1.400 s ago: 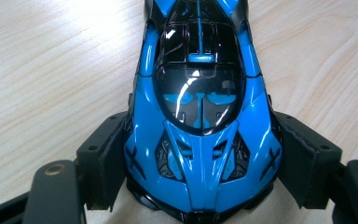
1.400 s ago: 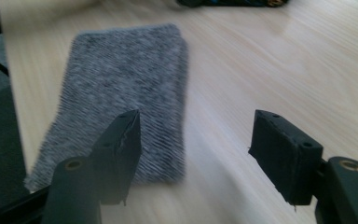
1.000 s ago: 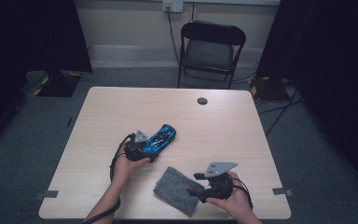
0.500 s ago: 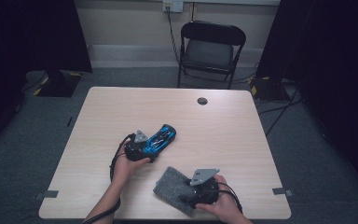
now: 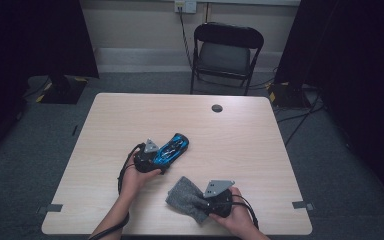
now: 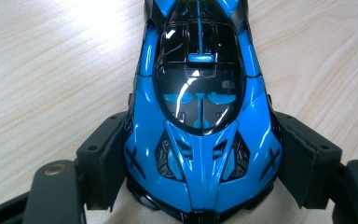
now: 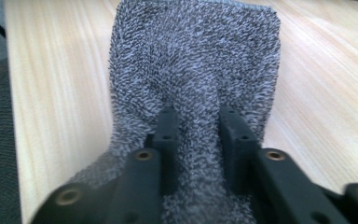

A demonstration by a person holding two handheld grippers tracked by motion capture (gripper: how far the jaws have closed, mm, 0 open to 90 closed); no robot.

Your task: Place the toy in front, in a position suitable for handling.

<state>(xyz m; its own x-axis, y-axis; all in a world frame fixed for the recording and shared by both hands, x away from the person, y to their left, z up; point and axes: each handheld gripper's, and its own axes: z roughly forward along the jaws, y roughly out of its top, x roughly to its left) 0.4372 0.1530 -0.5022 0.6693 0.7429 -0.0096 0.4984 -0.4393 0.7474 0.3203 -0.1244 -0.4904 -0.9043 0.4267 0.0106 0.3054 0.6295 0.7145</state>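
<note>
A glossy blue and black toy car lies on the light wood table, left of centre. My left gripper is shut on its near end, the pads pressing on both flanks. A grey terry cloth lies near the table's front edge. My right gripper has just been closing on it and now pinches a raised fold of the cloth between its jaws. A hand holds each gripper.
A small dark round disc sits near the table's far edge. A black folding chair stands behind the table. Cables trail over the grey carpet at the right.
My right gripper has dropped forward onto the cloth's near edge and closed on it, bunching the cloth. The left gripper and car have stayed put.
</note>
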